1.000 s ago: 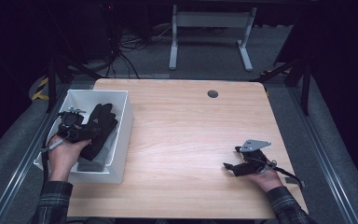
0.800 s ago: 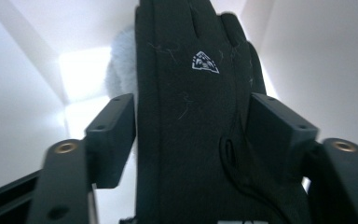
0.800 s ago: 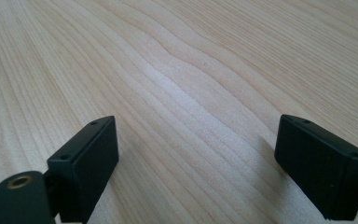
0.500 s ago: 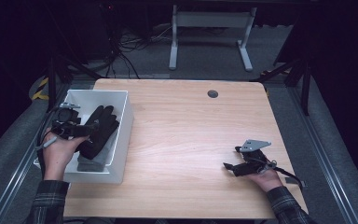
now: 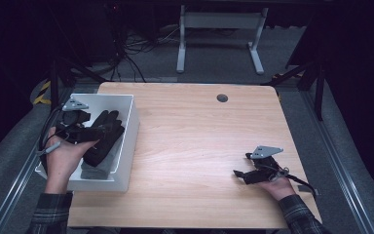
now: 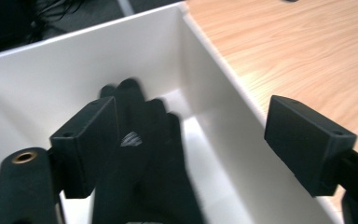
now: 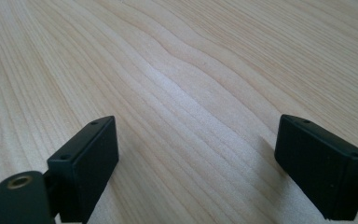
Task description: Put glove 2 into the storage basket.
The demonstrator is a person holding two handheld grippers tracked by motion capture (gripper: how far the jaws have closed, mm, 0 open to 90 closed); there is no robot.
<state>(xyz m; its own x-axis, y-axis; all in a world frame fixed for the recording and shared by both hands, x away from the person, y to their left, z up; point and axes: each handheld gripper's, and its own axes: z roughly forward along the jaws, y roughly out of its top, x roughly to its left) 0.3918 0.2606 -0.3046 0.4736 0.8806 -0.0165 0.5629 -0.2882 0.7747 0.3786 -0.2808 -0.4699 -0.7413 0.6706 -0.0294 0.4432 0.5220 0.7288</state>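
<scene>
One black glove (image 5: 104,136) lies in one white bin (image 5: 126,141) at the bench's (image 5: 199,141) left edge, its cuff hidden. The left gripper (image 6: 186,140), jaws just opening, holds nothing; the right gripper (image 7: 200,163) gapes empty.

A lab or test room, dimly lit. A bare wooden table (image 5: 199,141) stands on grey carpet (image 5: 321,122), with loose cables (image 5: 131,53) on the floor behind it and a metal stand (image 5: 219,29) beyond, all in darkness.
</scene>
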